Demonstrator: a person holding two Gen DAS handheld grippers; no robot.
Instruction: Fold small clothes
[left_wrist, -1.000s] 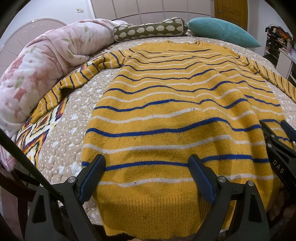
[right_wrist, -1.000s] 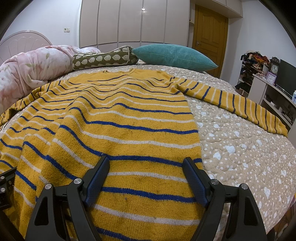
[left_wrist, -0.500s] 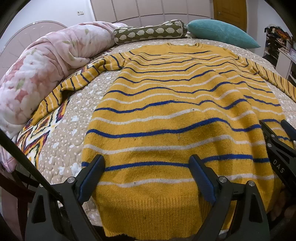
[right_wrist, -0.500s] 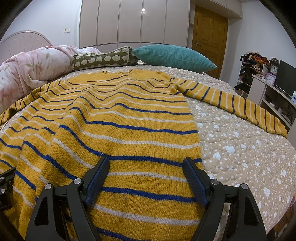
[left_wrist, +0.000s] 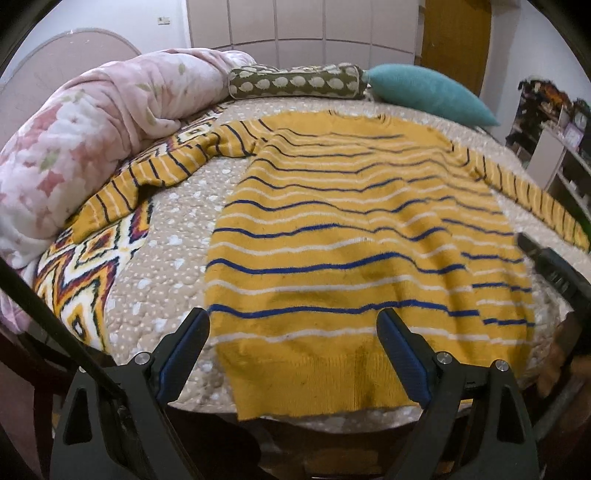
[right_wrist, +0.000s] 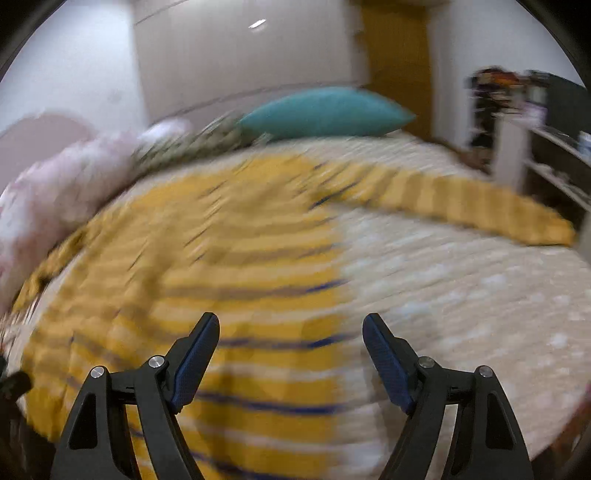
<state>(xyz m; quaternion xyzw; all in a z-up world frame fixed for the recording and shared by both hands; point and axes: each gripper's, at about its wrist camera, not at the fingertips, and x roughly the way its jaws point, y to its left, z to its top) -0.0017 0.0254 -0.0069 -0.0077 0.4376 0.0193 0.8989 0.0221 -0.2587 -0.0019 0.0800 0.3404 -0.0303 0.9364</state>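
A wide bed covered by a beige quilted spread with white dots (left_wrist: 177, 236) is seen filling the room. A rolled pink floral duvet (left_wrist: 92, 136) is piled along its left side, over a zigzag-patterned blanket (left_wrist: 88, 273). An olive bolster printed with white shapes (left_wrist: 295, 82) and a teal corduroy pillow (left_wrist: 428, 94) are set at the head. White panelled wardrobe doors (left_wrist: 314, 29) and an ochre wooden door (left_wrist: 456, 40) are seen behind; white open shelving (right_wrist: 546, 155) is placed to the right.

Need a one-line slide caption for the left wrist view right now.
Open left gripper poised over the hem of a yellow striped sweater spread flat on the bed.
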